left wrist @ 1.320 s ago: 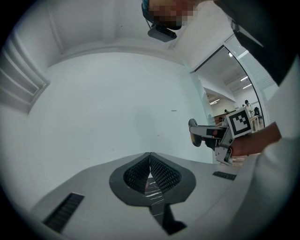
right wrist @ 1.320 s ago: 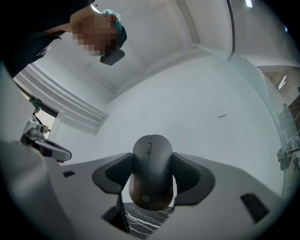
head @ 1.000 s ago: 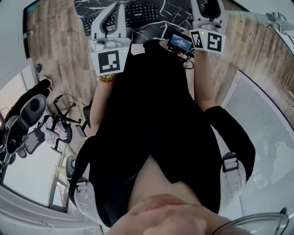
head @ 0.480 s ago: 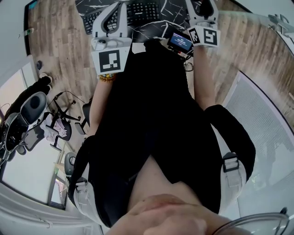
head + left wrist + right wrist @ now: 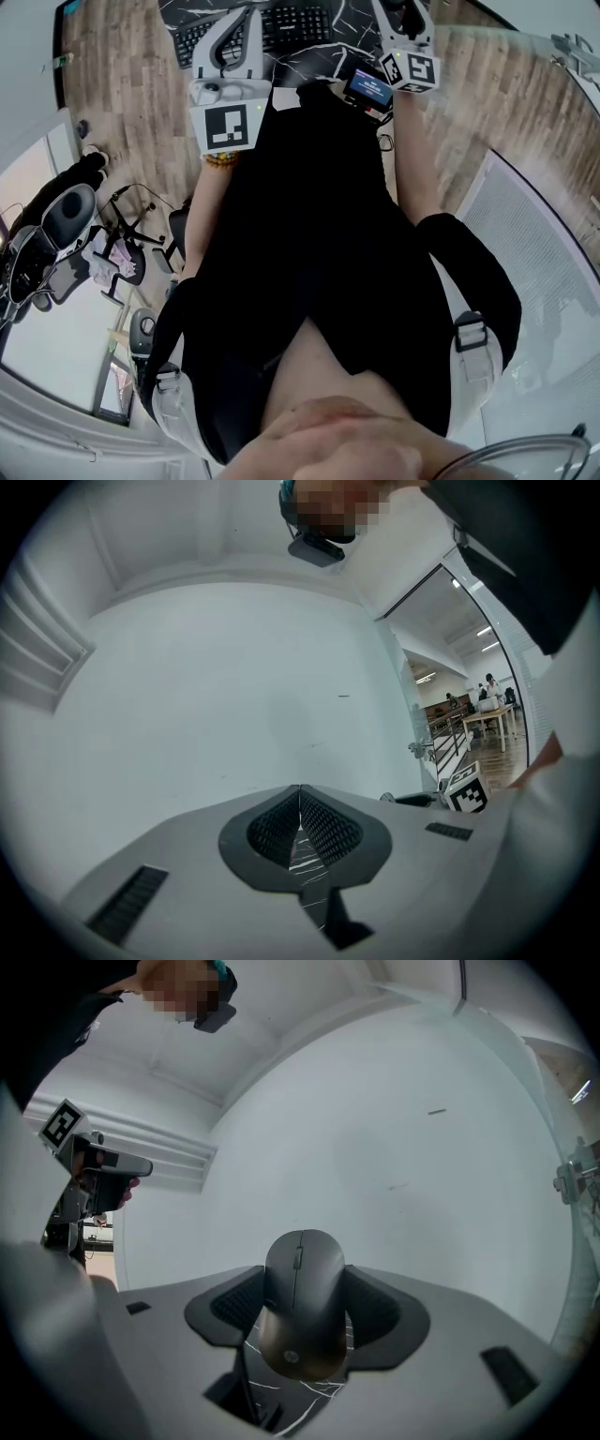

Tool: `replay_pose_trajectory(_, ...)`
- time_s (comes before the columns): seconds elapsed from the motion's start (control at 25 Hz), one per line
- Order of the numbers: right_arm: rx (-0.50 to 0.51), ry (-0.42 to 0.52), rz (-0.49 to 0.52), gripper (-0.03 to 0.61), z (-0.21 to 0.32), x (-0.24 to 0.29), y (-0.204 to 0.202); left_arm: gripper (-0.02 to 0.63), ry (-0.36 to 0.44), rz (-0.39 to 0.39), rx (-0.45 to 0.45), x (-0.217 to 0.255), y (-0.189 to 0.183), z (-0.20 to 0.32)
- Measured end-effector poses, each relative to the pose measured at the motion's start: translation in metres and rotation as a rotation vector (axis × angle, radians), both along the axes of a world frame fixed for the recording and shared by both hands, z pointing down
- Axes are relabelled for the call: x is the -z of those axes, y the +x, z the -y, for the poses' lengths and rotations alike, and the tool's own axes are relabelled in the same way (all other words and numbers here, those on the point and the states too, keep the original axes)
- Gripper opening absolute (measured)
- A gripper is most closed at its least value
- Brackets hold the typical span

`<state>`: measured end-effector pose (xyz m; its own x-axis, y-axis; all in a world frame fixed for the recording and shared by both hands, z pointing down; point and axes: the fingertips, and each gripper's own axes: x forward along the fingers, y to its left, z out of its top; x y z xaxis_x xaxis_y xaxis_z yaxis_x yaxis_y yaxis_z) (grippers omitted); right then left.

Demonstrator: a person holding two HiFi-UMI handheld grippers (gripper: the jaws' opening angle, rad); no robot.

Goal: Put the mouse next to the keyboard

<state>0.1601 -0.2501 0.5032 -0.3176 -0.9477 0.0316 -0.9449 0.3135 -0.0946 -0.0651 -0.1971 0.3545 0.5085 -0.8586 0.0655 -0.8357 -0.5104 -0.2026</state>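
Vs 1 s ago, the right gripper [image 5: 403, 13] has slid up and left in the head view, closer to the right end of the keyboard [image 5: 292, 23]. Its marker cube is now more tilted and smaller in frame. The left gripper [image 5: 240, 11] has barely shifted. The keyboard, the black white-veined mat [image 5: 319, 54] and the small screen [image 5: 367, 86] sit as before. Hard to read from the head: the right gripper's jaws run off the top edge, so the mouse is only a dark scrap btwn them. The left gripper lies across the keyboard's middle, and the person's torso [image 5: 309, 234] blocks the near part of the desk. The left gripper view faces mostly white wall; there the left gripper [image 5: 300, 793] has its jaws pressed together w/ nothing btwn them, only a sliver of mat showing below the pads. In the right gripper view the right gripper [image 5: 305, 1299] pinches the mouse [image 5: 302, 1288] by its flanks, a pad on each side. The mouse's nose points away from the camera, wheel side facing it, logo end nearest. Veined mat shows under the mouse; can't tell whether the mouse touches it. So the mouse sits in the right gripper's jaws over the mat, near the keyboard's right end.
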Motion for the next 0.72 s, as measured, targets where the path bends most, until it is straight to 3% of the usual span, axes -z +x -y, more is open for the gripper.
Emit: replay_pose_trajectory(0.72, 0.011, -0.178, -0.031, 0.281, 0.010, -0.087, -0.006, 0.014, -0.014, 0.002, 0.033, -0.008, -0.013, -0.003)
